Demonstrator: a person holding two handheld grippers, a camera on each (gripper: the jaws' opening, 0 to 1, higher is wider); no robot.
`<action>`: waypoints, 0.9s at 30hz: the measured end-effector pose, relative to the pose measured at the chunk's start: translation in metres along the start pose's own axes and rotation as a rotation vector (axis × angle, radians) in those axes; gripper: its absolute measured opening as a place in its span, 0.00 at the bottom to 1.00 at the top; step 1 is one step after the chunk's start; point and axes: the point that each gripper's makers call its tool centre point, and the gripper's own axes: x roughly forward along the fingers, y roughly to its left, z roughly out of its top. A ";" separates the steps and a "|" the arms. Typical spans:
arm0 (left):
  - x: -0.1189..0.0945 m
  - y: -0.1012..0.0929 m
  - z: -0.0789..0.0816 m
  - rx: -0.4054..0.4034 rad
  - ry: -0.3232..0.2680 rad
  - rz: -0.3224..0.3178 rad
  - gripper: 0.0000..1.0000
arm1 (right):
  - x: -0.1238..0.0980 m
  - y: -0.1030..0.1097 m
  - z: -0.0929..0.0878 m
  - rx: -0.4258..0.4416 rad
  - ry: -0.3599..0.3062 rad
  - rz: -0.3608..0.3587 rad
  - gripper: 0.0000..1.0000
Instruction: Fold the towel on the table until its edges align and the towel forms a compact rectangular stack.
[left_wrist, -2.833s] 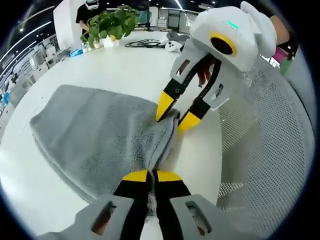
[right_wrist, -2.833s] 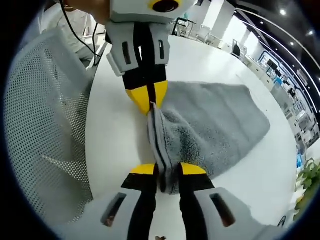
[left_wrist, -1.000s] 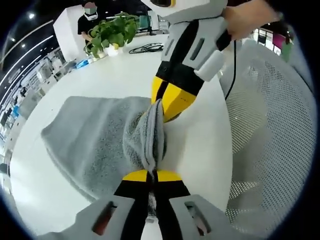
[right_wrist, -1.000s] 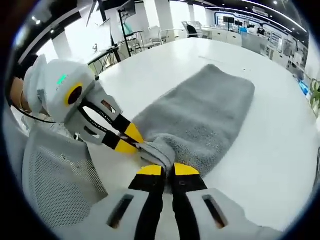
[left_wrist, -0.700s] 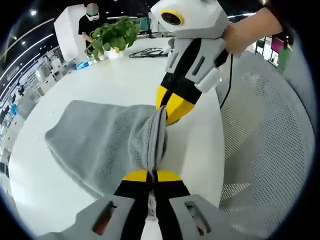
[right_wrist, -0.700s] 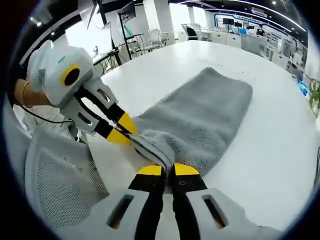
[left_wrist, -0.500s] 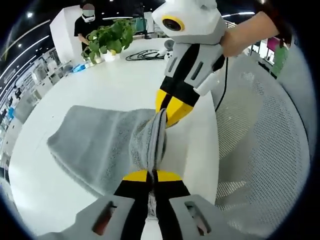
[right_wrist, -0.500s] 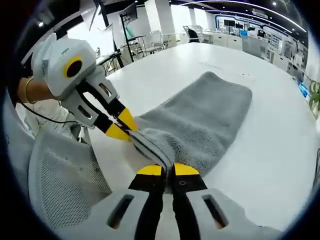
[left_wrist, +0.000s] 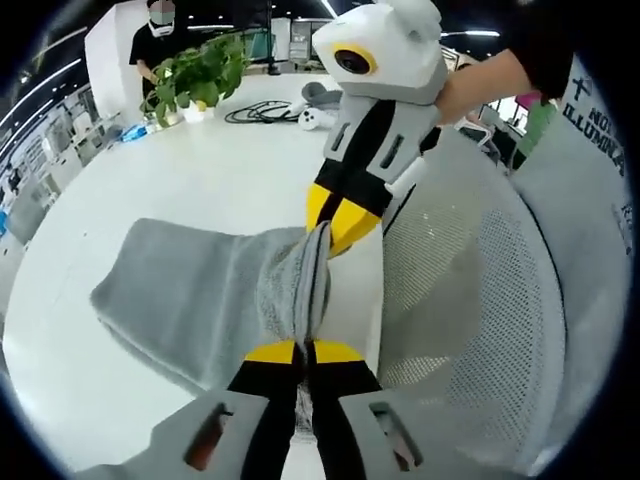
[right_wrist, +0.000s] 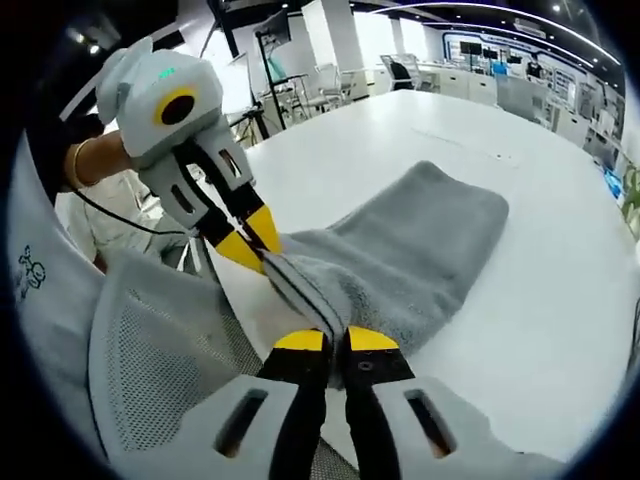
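Left gripper view: both tongs pinch one bunched edge of the grey towel (left_wrist: 190, 295) at the tabletop (left_wrist: 190, 170) edge

The left tongs (left_wrist: 303, 352) are clamped on the towel's raised ridge; just ahead of them the right tongs (left_wrist: 335, 222) bite the same ridge from the far end. In the right gripper view, the right tongs (right_wrist: 335, 340) grip the towel (right_wrist: 410, 250) while the left tongs (right_wrist: 252, 250) hold it just ahead, above a mesh chair (right_wrist: 170, 370); the towel's remainder lies spread on the tabletop (right_wrist: 540, 300) beyond both
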 end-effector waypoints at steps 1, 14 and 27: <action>-0.003 -0.003 0.001 -0.001 -0.001 -0.008 0.03 | -0.002 0.002 0.000 0.001 -0.001 0.003 0.03; -0.036 -0.035 0.011 0.055 0.004 -0.087 0.03 | -0.027 0.038 0.005 -0.017 -0.014 0.076 0.03; -0.042 -0.036 0.018 0.074 -0.008 -0.103 0.03 | -0.036 0.042 0.010 -0.001 -0.013 0.094 0.03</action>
